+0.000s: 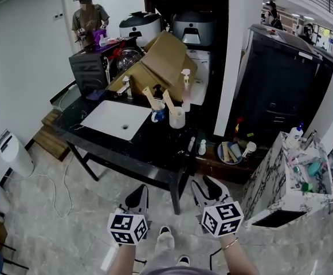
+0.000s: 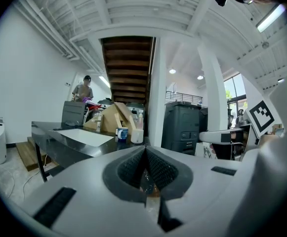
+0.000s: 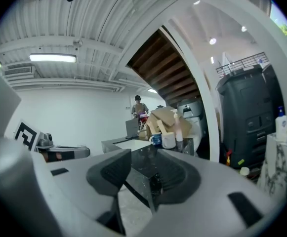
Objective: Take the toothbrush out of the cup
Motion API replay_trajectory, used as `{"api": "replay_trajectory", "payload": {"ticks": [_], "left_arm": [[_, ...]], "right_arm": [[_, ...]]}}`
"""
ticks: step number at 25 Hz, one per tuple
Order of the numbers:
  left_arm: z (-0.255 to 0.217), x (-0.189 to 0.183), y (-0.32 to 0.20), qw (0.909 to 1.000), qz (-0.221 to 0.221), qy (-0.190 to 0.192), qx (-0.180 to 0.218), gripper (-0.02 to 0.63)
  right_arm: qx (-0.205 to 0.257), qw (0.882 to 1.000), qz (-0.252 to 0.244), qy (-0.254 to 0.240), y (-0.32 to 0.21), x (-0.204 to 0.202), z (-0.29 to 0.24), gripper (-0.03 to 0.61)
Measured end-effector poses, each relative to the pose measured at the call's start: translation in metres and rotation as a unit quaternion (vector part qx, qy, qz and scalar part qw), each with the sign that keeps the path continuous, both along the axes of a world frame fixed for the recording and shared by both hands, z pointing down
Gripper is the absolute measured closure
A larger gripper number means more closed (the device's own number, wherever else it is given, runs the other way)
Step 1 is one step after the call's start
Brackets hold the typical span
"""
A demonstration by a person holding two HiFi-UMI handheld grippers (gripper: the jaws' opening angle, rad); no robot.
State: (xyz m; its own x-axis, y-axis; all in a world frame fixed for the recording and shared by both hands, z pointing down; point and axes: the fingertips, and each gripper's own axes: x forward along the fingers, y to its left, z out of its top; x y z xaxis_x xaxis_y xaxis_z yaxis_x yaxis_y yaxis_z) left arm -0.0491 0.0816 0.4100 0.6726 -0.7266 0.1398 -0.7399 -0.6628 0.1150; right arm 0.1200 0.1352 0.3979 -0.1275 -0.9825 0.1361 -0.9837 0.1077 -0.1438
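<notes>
Two cups stand on the black table (image 1: 155,148): a blue-and-white cup (image 1: 158,114) and a white cup (image 1: 177,118). A wooden-handled toothbrush (image 1: 149,98) leans out of the blue cup, and another toothbrush (image 1: 168,101) out of the white one. Both grippers hang well short of the table, above the floor. My left gripper (image 1: 136,198) has its pads together with nothing between them (image 2: 145,152). My right gripper (image 1: 208,189) stands open and empty (image 3: 141,162). Past the jaws, both gripper views show the blue cup (image 2: 122,133) (image 3: 156,140) and the white cup (image 2: 137,136) (image 3: 169,140) far off.
A white basin (image 1: 116,119) is set in the table's left half. A pump bottle (image 1: 185,90) and a cardboard box (image 1: 163,62) stand behind the cups. A person (image 1: 89,19) works at the back. A marble counter (image 1: 295,171) and a dark cabinet (image 1: 281,90) stand at the right.
</notes>
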Motion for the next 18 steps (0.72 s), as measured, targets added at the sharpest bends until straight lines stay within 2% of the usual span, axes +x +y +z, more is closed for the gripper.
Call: {"api": "replay_trajectory", "payload": {"ticks": [9,18], "left_arm": [[0.006,0.020,-0.111,0.9999,0.008,0.011,0.000,0.612],[0.004,0.046,-0.223,0.9993,0.036,0.007,0.001,0.612]], "right_arm": [[-0.001,1.000,0.009,0.021,-0.112,0.018,0.003,0.413],[0.003,0.997,0.048,0.059,-0.228,0.045,-0.012,0.414]]}}
